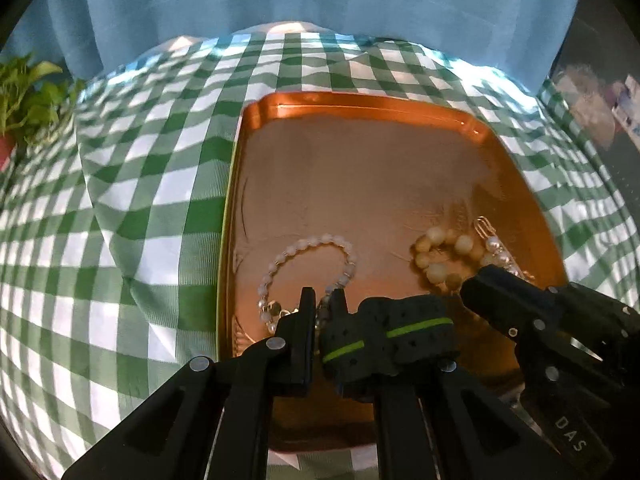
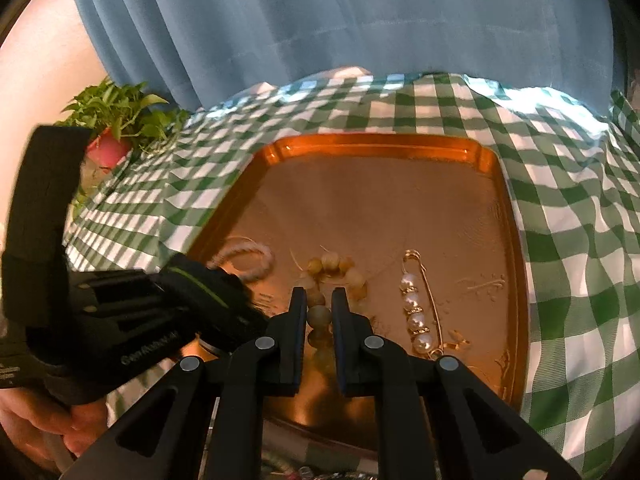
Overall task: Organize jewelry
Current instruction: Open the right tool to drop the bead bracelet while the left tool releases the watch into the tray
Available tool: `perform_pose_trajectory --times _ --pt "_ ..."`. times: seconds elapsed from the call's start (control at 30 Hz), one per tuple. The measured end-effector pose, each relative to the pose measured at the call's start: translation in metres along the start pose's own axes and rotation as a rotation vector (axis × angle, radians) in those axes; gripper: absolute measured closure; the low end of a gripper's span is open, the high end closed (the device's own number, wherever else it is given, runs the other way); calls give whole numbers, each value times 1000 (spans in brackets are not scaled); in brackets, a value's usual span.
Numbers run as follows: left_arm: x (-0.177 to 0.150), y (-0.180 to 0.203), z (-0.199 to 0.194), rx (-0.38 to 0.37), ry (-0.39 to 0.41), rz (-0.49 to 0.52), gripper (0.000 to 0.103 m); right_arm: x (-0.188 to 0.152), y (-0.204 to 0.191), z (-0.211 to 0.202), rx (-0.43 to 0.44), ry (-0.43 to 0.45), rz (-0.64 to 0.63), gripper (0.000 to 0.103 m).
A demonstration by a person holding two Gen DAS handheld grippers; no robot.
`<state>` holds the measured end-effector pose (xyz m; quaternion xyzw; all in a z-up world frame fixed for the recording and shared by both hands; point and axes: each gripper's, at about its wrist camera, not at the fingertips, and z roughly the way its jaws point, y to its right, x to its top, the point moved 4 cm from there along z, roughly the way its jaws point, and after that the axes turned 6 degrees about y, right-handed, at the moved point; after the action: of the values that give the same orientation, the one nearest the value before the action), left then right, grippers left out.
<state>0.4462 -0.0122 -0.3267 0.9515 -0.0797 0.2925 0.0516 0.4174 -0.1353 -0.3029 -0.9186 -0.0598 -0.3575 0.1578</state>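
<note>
Two grippers low over the copper tray (image 2: 496,184), which sits on the green-check cloth (image 1: 132,208).

Your left gripper (image 1: 323,304): fingers nearly together, pinching the near end of the pale pink bead bracelet (image 1: 316,242). Rest of its loop lies flat on the tray's left half.

Your right gripper (image 2: 319,306): fingers narrowly apart with a bead of the yellow bead bracelet (image 2: 334,266) between them. Pads look to be touching that bead on both sides, so it reads as a grip. Remaining beads lie curled on the tray just ahead of the tips.

Pearl pin (image 2: 416,312) lies flat just right of your right gripper, apart from it.

Potted plant (image 2: 116,128) stands off the tray, far left by the blue curtain (image 2: 320,20).
</note>
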Motion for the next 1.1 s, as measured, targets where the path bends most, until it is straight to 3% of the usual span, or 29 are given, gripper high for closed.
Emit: perform_pose_trajectory --times 0.27,0.4,0.5,0.57,0.63,0.77,0.9,1.1 --pt "2 5 2 40 21 30 93 -5 5 9 -14 -26 2 90" --pt "0 9 0 77 16 55 90 -6 6 5 20 -21 25 75" --pt "-1 9 -1 74 6 43 81 -5 2 0 0 -8 6 73" --pt "-1 9 -1 73 7 39 61 -4 1 -5 -13 7 -7 67" --pt "-1 10 -4 79 23 42 50 -4 1 -8 -25 20 -6 62" --pt "1 10 -10 64 33 31 46 -3 8 -9 -43 30 41 58" --pt "0 8 -18 52 38 33 44 -4 12 -14 -62 43 48 41" --pt "-19 -1 -52 46 85 20 40 -15 -7 -27 -49 59 -10 40"
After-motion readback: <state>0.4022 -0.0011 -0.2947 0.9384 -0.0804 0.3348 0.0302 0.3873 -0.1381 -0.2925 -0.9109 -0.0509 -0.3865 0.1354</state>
